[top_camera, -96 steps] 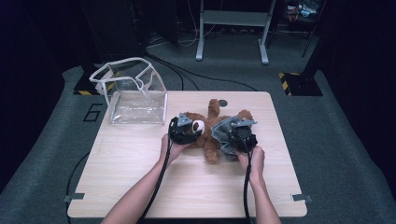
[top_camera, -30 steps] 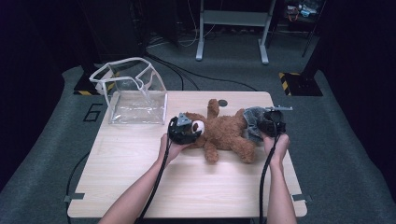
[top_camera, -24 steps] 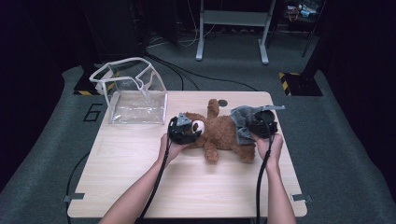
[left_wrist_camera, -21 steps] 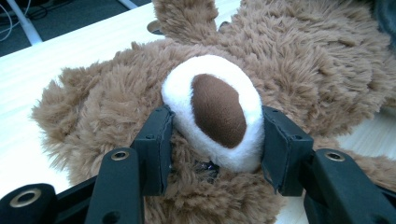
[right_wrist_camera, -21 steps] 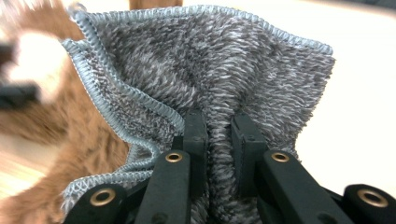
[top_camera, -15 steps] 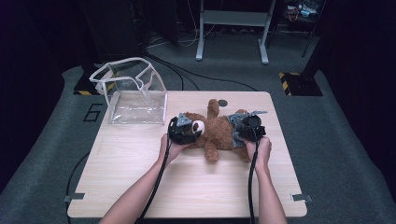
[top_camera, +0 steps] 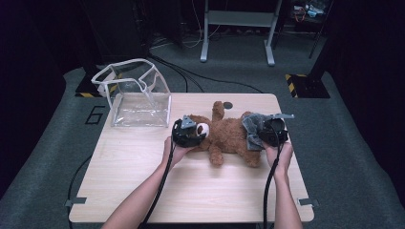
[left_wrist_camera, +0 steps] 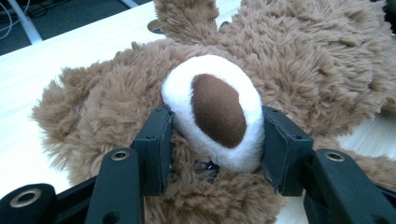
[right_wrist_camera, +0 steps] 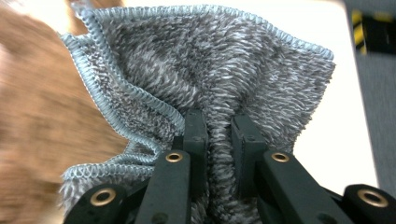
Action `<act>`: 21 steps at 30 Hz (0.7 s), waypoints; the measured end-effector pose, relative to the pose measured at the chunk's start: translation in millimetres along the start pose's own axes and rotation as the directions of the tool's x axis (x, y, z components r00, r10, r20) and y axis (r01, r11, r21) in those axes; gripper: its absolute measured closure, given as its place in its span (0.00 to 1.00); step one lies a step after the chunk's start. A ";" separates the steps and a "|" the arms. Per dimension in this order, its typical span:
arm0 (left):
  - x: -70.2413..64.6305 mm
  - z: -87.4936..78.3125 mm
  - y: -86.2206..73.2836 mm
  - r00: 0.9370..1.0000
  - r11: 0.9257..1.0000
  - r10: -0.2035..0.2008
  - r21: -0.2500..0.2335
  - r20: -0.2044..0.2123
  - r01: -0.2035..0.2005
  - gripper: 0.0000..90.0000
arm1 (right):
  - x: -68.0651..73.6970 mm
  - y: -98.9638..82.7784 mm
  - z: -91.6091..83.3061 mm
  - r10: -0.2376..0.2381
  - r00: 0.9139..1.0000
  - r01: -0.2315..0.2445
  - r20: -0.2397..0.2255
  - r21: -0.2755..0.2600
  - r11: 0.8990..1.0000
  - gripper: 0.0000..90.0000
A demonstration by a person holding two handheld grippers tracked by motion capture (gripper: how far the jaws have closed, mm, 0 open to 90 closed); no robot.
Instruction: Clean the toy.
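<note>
**A:** What lies on the worktop (top_camera: 143, 162)?

**B:** A brown teddy bear (top_camera: 227, 138) lies on its back near the far middle of the pale wooden worktop, head toward the person's left, legs toward the right. A clear plastic bag (top_camera: 138, 95) with white trim stands open at the far left corner, apart from the bear.

**A:** Where are the person's hands?

**B:** Both forearms come in from the near edge. The left gripper (top_camera: 190, 133) sits at the bear's head. The right gripper (top_camera: 267, 133) is at the bear's legs.

**A:** What is the left gripper doing?

**B:** In the left gripper view its two black fingers (left_wrist_camera: 156, 149) are clamped on the bear's white muzzle (left_wrist_camera: 215, 112), one on each side, with the dark brown nose patch between them.

**A:** And the right one?

**B:** In the right gripper view its fingers (right_wrist_camera: 196, 140) are drawn close together, pinching a bunched fold of a grey fluffy cloth (right_wrist_camera: 219, 70) with pale blue stitched edging. The cloth fans out above the fingers. Blurred brown fur lies just beside it on the left of that view.

**A:** Where is the cloth relative to the bear?

**B:** In the high view the cloth (top_camera: 253, 129) rests against the bear's lower body, at the right end of the toy.
</note>
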State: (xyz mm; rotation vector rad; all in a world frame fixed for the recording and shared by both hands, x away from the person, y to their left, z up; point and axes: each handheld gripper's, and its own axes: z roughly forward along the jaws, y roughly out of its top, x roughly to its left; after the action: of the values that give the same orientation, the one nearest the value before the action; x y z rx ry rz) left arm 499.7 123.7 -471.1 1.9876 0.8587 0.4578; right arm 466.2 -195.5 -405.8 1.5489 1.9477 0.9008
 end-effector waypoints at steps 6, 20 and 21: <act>0.0 0.2 0.1 1.000 1.000 -0.003 0.000 -0.002 0.003 0.54 | 39.8 10.4 -5.7 -0.093 0.995 0.093 -0.035 0.017 0.996 0.87; -2.2 0.5 -0.3 1.000 1.000 -0.003 -0.001 -0.007 0.003 0.54 | 7.1 -49.1 14.0 -0.082 0.996 0.073 0.046 0.163 0.984 0.87; -1.7 0.4 -0.5 1.000 1.000 -0.005 -0.001 -0.005 0.005 0.54 | 3.2 -52.2 11.9 -0.083 0.995 0.072 0.060 0.171 0.983 0.87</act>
State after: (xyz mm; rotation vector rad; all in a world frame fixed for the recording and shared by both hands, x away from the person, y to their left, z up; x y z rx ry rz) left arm 498.6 122.3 -471.7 1.9835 0.8669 0.4606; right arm 440.3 -197.3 -452.7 1.5618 2.0655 0.6583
